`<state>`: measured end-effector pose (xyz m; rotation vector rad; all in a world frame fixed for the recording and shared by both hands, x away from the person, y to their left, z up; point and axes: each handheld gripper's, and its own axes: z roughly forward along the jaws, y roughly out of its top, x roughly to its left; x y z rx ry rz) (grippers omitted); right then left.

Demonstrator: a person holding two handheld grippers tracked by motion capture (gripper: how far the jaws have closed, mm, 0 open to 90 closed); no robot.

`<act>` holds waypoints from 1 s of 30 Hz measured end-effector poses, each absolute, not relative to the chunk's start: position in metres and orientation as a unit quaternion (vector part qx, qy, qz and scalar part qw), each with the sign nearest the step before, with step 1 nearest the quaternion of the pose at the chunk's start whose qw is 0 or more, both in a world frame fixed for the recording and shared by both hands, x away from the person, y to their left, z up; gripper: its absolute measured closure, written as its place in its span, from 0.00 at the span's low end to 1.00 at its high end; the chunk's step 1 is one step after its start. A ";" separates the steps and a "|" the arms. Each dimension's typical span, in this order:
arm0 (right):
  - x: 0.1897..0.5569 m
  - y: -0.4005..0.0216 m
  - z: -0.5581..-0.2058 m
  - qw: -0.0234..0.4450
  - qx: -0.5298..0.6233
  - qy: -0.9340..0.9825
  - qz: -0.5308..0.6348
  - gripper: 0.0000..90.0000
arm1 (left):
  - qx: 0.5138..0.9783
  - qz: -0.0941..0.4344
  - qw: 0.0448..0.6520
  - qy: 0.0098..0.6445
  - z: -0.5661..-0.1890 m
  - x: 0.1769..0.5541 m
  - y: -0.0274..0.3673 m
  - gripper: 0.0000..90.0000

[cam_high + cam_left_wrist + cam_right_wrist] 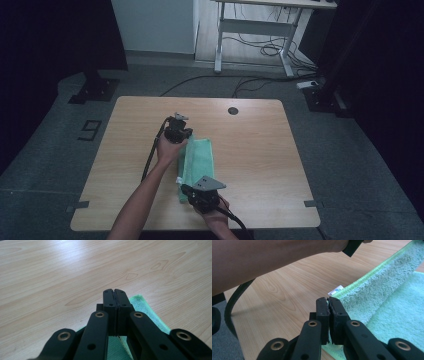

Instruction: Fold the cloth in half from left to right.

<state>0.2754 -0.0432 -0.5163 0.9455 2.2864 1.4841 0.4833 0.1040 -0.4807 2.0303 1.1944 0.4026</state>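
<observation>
Right claw [186,189] low centre of the high view, clamped on the near edge of the green towel [199,159].
Its jaws are pressed together on the towel's hem in the right gripper view [328,305], a white label [336,290] just beyond the tips, folded layer lifted along the right of that frame. Left claw [181,116] sits at the towel's far end, mid-frame; in the left gripper view [115,291] jaws are together, green cloth [142,306] showing under and beside them, pinch itself hard to confirm. Towel lies folded, long axis running away from the camera, centre of the bench [260,150]. Left forearm [269,260] crosses the upper left of the right gripper view.
</observation>
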 end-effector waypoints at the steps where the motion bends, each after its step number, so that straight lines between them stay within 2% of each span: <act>1: 0.276 -0.044 -0.517 0.128 0.326 0.786 0.510 0.96 | 0.790 0.156 0.367 0.465 -0.481 0.484 0.103 0.99; 30: 0.281 -0.070 -0.530 0.127 0.358 0.781 0.497 0.95 | 0.804 0.137 0.338 0.470 -0.511 0.498 0.075 0.98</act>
